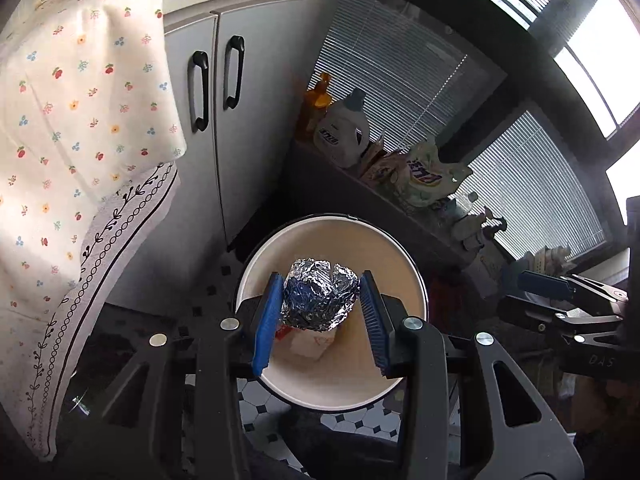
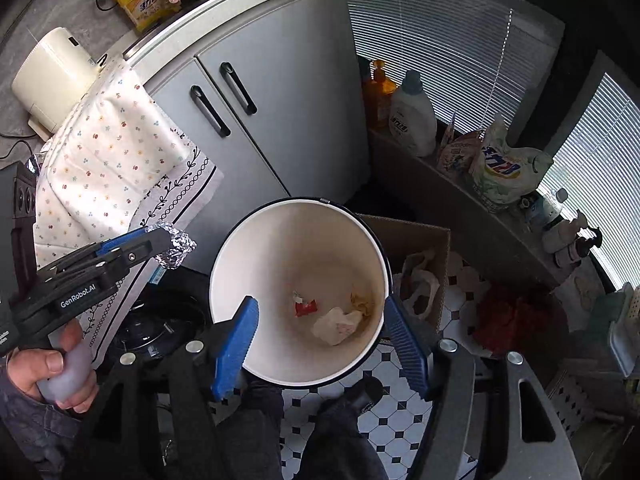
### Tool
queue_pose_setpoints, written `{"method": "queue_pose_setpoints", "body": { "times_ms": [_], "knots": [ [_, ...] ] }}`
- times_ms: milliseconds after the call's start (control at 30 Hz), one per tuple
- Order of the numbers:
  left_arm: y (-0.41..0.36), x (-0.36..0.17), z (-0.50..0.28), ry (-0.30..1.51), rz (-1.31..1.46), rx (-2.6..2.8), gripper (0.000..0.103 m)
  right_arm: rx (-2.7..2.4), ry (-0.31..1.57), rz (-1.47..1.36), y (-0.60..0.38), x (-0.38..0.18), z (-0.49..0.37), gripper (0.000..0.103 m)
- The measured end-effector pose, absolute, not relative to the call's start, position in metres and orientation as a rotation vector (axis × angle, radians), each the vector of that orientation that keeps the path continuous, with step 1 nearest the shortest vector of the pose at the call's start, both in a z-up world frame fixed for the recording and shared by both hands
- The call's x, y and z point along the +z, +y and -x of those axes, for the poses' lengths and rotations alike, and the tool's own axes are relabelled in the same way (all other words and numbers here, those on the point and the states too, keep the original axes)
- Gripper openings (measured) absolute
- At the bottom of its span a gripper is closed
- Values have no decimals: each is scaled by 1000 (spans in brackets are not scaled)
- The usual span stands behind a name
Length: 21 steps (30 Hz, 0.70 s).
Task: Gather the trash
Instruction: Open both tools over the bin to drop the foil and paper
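Observation:
A crumpled ball of silver foil (image 1: 320,294) sits between the blue pads of my left gripper (image 1: 321,316), which is shut on it and holds it above the open white trash bin (image 1: 404,280). In the right wrist view the left gripper (image 2: 168,246) holds the foil (image 2: 176,246) to the left of the bin's rim (image 2: 224,256). My right gripper (image 2: 320,344) is open and empty over the near side of the bin. Red-and-white wrappers (image 2: 306,306) and crumpled paper (image 2: 338,324) lie at the bin's bottom.
Grey cabinet doors (image 2: 276,116) stand behind the bin. A floral cloth (image 2: 108,148) hangs at the left. A cardboard box (image 2: 416,264) with a bag sits right of the bin. Detergent bottles (image 2: 414,114) and bags line a ledge below the blinds. The floor is tiled.

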<state>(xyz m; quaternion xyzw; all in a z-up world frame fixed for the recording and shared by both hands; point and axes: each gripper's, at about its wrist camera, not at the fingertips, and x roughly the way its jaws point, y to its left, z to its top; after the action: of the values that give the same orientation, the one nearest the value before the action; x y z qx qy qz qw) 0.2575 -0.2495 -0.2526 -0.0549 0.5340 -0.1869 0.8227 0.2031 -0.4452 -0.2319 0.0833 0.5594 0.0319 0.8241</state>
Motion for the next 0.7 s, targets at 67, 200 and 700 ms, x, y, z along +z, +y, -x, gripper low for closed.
{"method": "queue_pose_setpoints", "body": {
  "times_ms": [67, 200, 700],
  "knots": [
    [-263, -260, -260, 1156, 102, -427, 39, 40, 1181, -183, -457, -228, -197, 67],
    [-288, -267, -266, 1178, 78, -490, 40, -14, 1174, -212, -476, -221, -183, 67],
    [-296, -224, -280, 1117, 40, -541, 86, -130, 1080, -270, -476, -184, -179, 78]
  ]
}}
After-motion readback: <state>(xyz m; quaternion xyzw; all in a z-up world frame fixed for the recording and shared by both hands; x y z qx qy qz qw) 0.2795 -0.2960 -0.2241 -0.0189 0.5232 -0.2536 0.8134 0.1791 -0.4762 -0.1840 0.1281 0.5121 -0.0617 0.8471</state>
